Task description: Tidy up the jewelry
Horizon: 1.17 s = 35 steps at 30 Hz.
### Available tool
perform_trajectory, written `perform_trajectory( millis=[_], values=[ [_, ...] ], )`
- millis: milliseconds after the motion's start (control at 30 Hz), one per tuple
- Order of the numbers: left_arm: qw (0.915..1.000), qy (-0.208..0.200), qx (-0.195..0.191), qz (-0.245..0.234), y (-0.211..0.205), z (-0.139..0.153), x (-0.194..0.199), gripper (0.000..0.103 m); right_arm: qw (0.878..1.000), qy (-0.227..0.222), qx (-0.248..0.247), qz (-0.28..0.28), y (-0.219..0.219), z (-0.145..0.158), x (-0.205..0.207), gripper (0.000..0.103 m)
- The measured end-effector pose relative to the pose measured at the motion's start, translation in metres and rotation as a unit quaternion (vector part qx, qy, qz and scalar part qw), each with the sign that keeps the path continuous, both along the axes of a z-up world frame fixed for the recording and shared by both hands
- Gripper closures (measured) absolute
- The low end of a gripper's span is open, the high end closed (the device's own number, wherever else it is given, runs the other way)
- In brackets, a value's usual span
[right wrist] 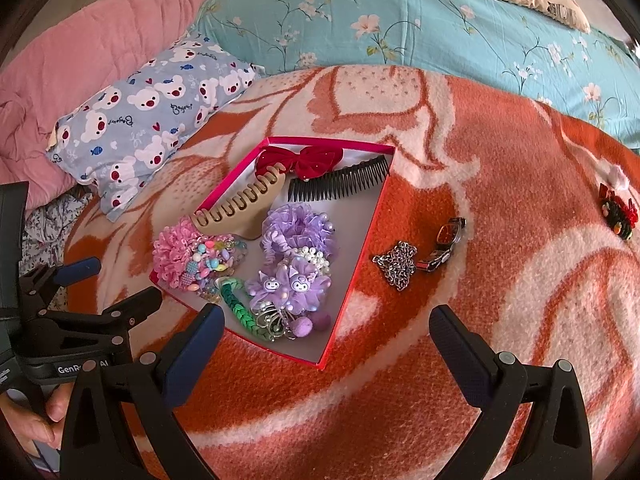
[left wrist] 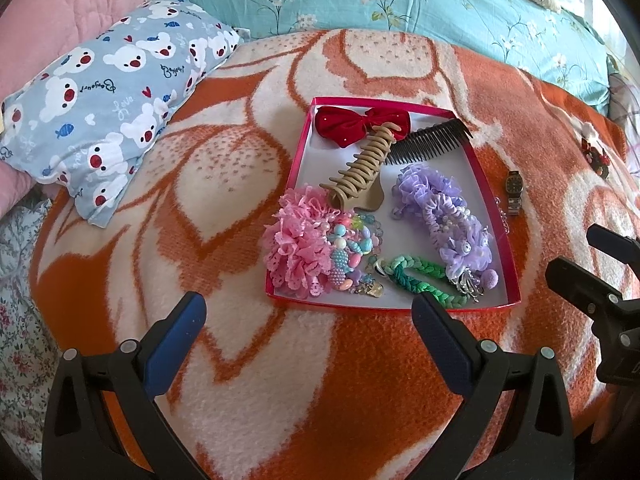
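A shallow red box (left wrist: 478,168) (right wrist: 362,248) lies on the orange blanket. It holds a red bow (left wrist: 360,124), a tan claw clip (left wrist: 362,168), a black comb (right wrist: 340,182), pink (left wrist: 296,250) and purple scrunchies (right wrist: 298,232), beads and a green braid (left wrist: 424,276). To the right of the box lie a wristwatch (right wrist: 446,242) (left wrist: 514,192) and a silver chain (right wrist: 396,264), with a red hair clip (right wrist: 618,212) far right. My left gripper (left wrist: 310,322) hovers open at the box's near edge. My right gripper (right wrist: 326,332) is open over the box's near corner. Both are empty.
An orange and cream blanket (left wrist: 248,380) covers the bed. A bear-print pillow (left wrist: 104,96) lies to the left of the box, a teal floral quilt (right wrist: 400,20) behind it and a pink quilt (right wrist: 80,56) at far left. A hand (right wrist: 36,420) holds the left gripper's handle.
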State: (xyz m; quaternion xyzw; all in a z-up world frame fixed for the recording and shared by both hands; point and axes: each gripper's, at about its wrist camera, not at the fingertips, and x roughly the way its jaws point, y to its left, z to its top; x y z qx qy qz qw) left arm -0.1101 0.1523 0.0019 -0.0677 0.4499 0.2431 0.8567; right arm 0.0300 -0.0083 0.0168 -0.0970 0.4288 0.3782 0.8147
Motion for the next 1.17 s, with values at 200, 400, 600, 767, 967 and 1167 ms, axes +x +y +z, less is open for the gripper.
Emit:
perform_trajectory(
  millis=[200, 400, 600, 767, 967, 1167],
  values=[
    [1.0000, 0.001, 0.000, 0.000, 0.0004, -0.0011, -0.0001, 0.000, 1.000, 0.000, 0.000, 0.000, 0.0000, 0.0002, -0.0001, 0.000],
    [1.0000, 0.000, -0.003, -0.001, 0.0021, -0.0023, -0.0014, 0.000, 1.000, 0.001, 0.000, 0.000, 0.0000, 0.0005, 0.0000, 0.000],
    [1.0000, -0.001, -0.003, -0.001, 0.0017, -0.0019, -0.0015, 0.000, 1.000, 0.000, 0.000, 0.000, -0.0002, 0.0011, -0.0004, 0.000],
    [1.0000, -0.002, -0.003, -0.003, 0.0028, -0.0009, -0.0023, 0.000, 1.000, 0.000, 0.001, 0.000, -0.0002, 0.0011, -0.0003, 0.000],
    [1.0000, -0.004, -0.003, -0.006, 0.0013, 0.0001, -0.0024, 0.000, 1.000, 0.003, 0.001, -0.001, -0.0005, 0.0008, -0.0007, 0.000],
    [0.9999, -0.005, -0.009, -0.011, 0.0008, -0.0009, -0.0018, 0.000, 1.000, 0.006, 0.001, -0.002, 0.0009, 0.0006, -0.0045, 0.000]
  ],
)
